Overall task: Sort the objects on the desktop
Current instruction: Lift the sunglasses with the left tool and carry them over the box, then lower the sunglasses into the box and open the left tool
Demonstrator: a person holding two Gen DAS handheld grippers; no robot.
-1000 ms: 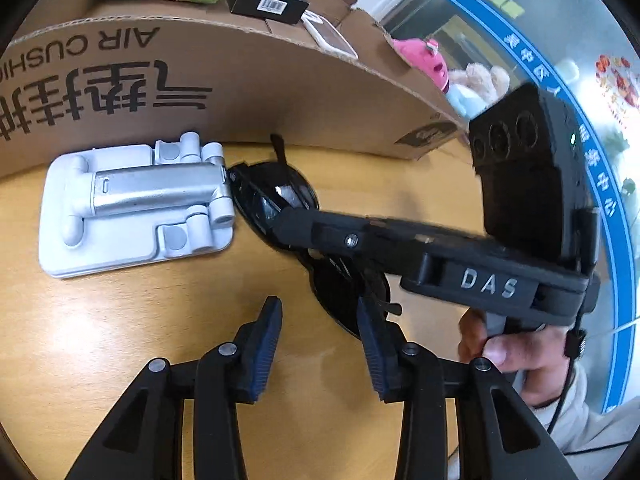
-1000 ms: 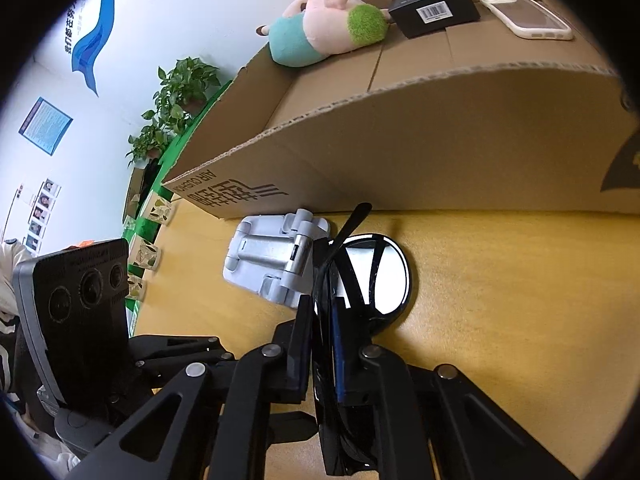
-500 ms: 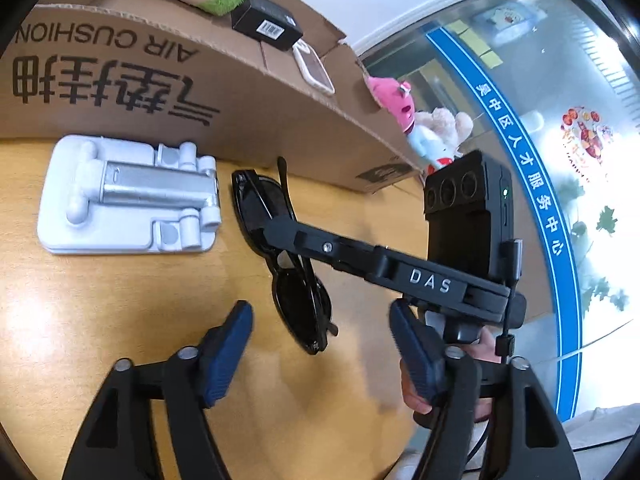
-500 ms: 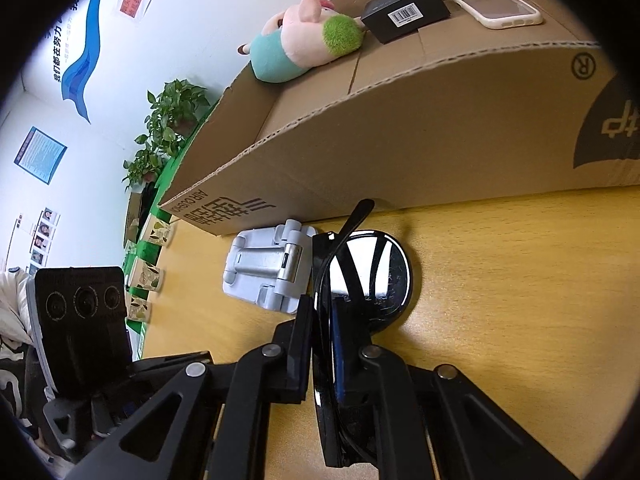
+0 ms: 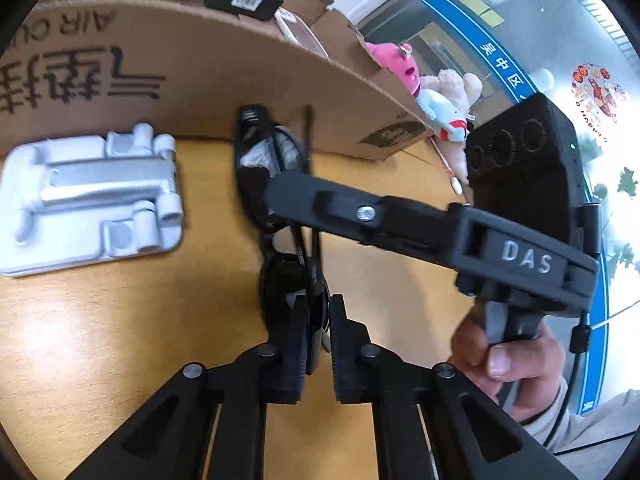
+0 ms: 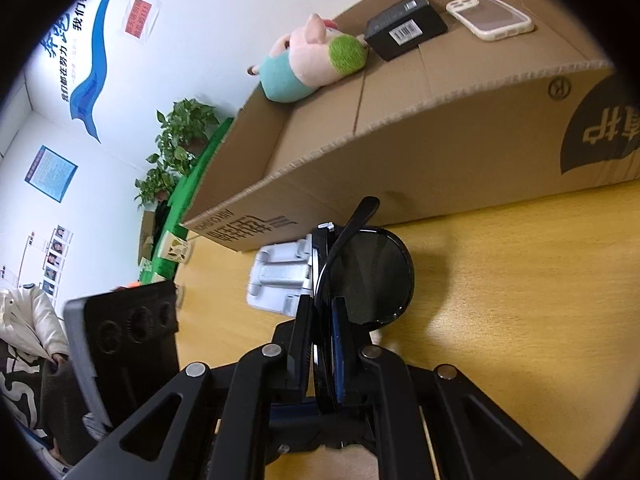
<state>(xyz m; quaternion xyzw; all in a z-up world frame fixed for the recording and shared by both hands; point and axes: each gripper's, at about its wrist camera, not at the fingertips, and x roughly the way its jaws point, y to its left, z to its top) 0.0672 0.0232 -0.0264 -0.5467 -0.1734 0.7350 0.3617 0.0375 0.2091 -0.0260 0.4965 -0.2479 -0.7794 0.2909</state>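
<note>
Wooden desk, L wrist view: left gripper pinches one end of the sunglasses; right gripper's fingers hide their middle. One phone stand beside.
R wrist view: right gripper clamps sunglasses; near lens hidden. Cardboard box holds 1 plush pig, 1 black box, 1 phone case.

In the left wrist view the right gripper crosses in front of the sunglasses, hiding their middle, and motion blurs the phone stand. The box's print is cut off at the left edge. In the right wrist view the sunglasses cover part of the phone stand.
</note>
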